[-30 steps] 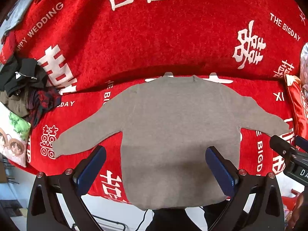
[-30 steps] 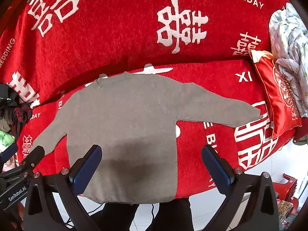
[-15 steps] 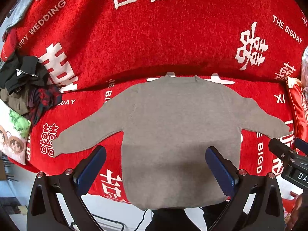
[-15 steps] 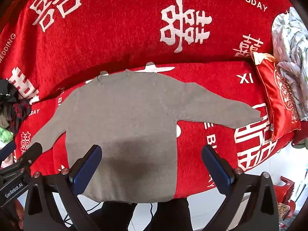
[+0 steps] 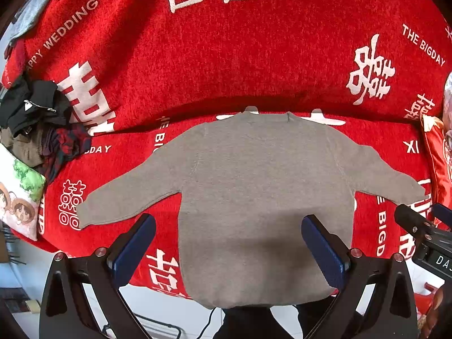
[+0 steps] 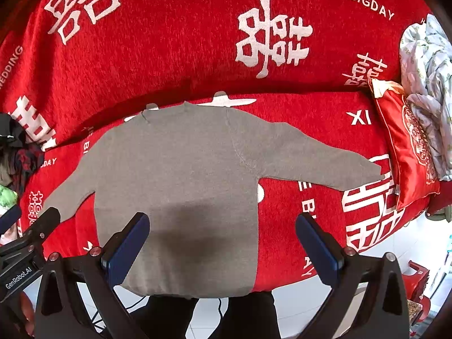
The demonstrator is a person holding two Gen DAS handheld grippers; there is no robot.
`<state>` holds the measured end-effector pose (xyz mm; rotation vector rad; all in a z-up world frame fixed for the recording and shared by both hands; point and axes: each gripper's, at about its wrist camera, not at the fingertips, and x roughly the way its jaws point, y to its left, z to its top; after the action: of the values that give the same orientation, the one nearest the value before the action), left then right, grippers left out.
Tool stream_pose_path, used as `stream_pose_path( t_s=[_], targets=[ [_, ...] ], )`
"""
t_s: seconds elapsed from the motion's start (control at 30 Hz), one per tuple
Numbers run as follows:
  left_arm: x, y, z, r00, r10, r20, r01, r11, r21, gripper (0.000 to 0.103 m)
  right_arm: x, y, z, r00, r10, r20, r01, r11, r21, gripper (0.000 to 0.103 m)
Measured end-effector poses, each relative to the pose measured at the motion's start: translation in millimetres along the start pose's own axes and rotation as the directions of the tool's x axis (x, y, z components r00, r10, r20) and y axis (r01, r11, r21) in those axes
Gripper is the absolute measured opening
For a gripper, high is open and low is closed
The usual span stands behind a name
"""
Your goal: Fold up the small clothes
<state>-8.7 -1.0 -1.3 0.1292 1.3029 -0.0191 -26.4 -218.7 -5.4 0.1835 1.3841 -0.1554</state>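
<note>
A small grey sweater [image 5: 262, 186] [image 6: 180, 169] lies flat on the red sofa seat, both sleeves spread out and its hem hanging over the front edge. My left gripper [image 5: 228, 247] hovers open above the hem, blue pads wide apart and empty. My right gripper [image 6: 223, 244] is likewise open above the hem, holding nothing. The right gripper's body [image 5: 423, 234] shows at the right edge of the left wrist view. At the left edge of the right wrist view is the left gripper's body [image 6: 25, 243].
The sofa wears a red cover [image 5: 226, 56] with white lettering. A pile of dark clothes [image 5: 36, 124] and a cartoon pillow [image 5: 17, 195] sit at the left end. A red cushion [image 6: 406, 147] and a pale crumpled quilt [image 6: 426, 84] sit at the right. White floor lies below.
Both views have drifted slightly; the sweater sits a little lower in each frame. The sweater itself has not moved and both grippers stay open.
</note>
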Motion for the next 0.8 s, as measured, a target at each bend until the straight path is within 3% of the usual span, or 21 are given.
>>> stream_pose_path(
  t_s=[0.5, 0.8],
  targets=[
    [12.0, 16.0, -0.3, 0.999, -0.042, -0.016, 0.041, 0.998, -0.036, 0.103, 1.0, -5.0, 6.6, 1.000, 0.022, 0.004, -0.022, 0.999, 0.024, 0.103],
    [66.2, 54.9, -10.7, 0.991, -0.111, -0.069, 0.101, 0.986, -0.129, 0.103, 31.8, 13.5, 8.4, 0.998, 0.063, -0.006, -0.063, 0.998, 0.012, 0.103]
  ],
)
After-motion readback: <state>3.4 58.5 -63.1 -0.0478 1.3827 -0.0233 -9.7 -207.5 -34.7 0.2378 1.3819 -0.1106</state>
